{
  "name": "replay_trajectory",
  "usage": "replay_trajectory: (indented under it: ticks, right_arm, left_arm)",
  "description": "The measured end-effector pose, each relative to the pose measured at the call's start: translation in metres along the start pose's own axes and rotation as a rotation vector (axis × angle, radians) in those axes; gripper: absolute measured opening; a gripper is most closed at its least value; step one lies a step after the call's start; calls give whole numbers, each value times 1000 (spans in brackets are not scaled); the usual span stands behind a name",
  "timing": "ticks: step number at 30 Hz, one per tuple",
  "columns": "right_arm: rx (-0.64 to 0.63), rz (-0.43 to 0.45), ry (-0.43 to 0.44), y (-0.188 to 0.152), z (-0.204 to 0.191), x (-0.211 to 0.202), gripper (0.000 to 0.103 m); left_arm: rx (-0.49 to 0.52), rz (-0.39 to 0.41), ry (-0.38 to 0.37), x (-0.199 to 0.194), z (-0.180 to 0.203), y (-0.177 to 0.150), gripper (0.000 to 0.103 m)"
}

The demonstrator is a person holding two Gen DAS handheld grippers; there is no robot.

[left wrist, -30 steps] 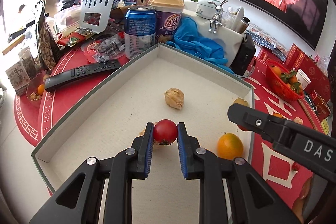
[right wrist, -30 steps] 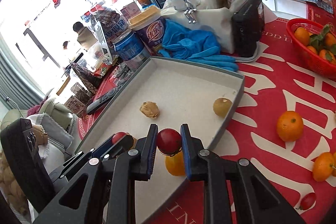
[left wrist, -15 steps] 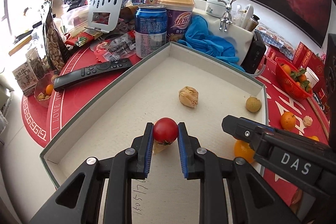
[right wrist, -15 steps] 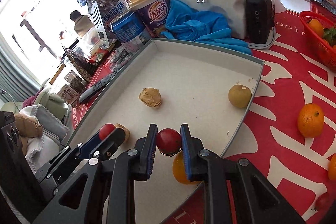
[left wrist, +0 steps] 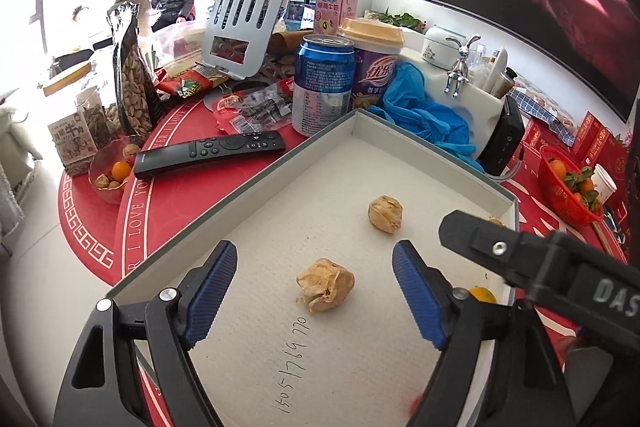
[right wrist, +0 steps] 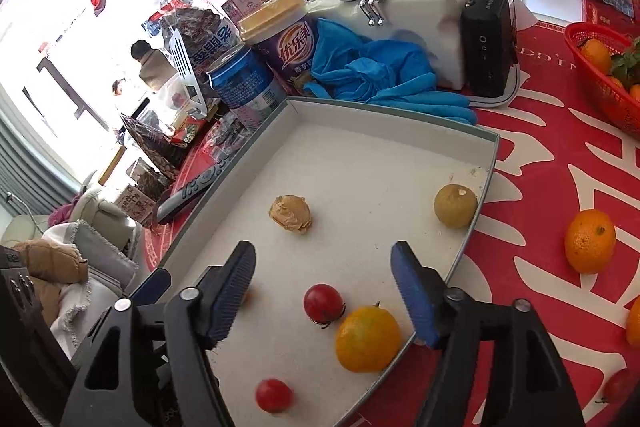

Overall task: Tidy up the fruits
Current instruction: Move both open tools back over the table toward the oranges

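Both of my claws hang over the white tray (right wrist: 478, 183), and both are spreading apart with nothing pinched. Between the fingers of my right claw (right wrist: 323, 293) a red cherry tomato (right wrist: 323, 303) lies free on the tray floor, touching neither pad. A yellow-orange fruit (right wrist: 368, 338) sits just beside that tomato, against the tray's near right wall. A second cherry tomato (right wrist: 273, 395) lies on the tray floor nearer to me, close to the tray's near edge. A dull yellow round fruit (right wrist: 455, 206) rests against the right wall farther along, and a papery husked fruit (right wrist: 290, 213) lies toward the tray's middle.

My left claw (left wrist: 314, 294) gapes over a second husked fruit (left wrist: 325, 285), which lies loose on the tray floor between its fingers, clear of both pads. Handwritten digits run along the tray floor just nearer to me than that fruit. Outside the tray, off its right wall, an orange (right wrist: 590, 241) sits on the red tablecloth (right wrist: 540, 163).
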State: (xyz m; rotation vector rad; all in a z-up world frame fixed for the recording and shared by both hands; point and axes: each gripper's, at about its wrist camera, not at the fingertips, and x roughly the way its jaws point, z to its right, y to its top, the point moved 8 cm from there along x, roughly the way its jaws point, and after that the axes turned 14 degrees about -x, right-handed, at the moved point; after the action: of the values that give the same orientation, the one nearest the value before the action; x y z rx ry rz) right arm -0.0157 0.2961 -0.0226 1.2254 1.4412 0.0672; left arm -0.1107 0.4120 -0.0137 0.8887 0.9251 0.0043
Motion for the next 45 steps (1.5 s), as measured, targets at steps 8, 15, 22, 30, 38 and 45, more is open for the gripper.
replay_trajectory:
  ticks: [8, 15, 22, 30, 38, 45]
  right_arm:
    - [-38, 125, -38, 18, -11, -42, 102]
    - [-4, 161, -116, 13, 8, -80, 102]
    - [46, 170, -222, -13, 52, -127, 102]
    - [205, 184, -394, -73, 145, -193, 102]
    - [271, 48, -522, -128, 205, -193, 102]
    - [122, -126, -592, -147, 204, -171, 103]
  left_arm:
    - [-20, -20, -51, -4, 9, -3, 83]
    - [-11, -18, -142, -17, 32, -7, 83]
    - [67, 6, -169, -28, 62, -18, 83]
    - [215, -6, -230, -36, 105, -50, 83]
    - [461, -37, -296, -43, 162, -100, 83]
    - [563, -134, -273, -20, 204, -116, 83]
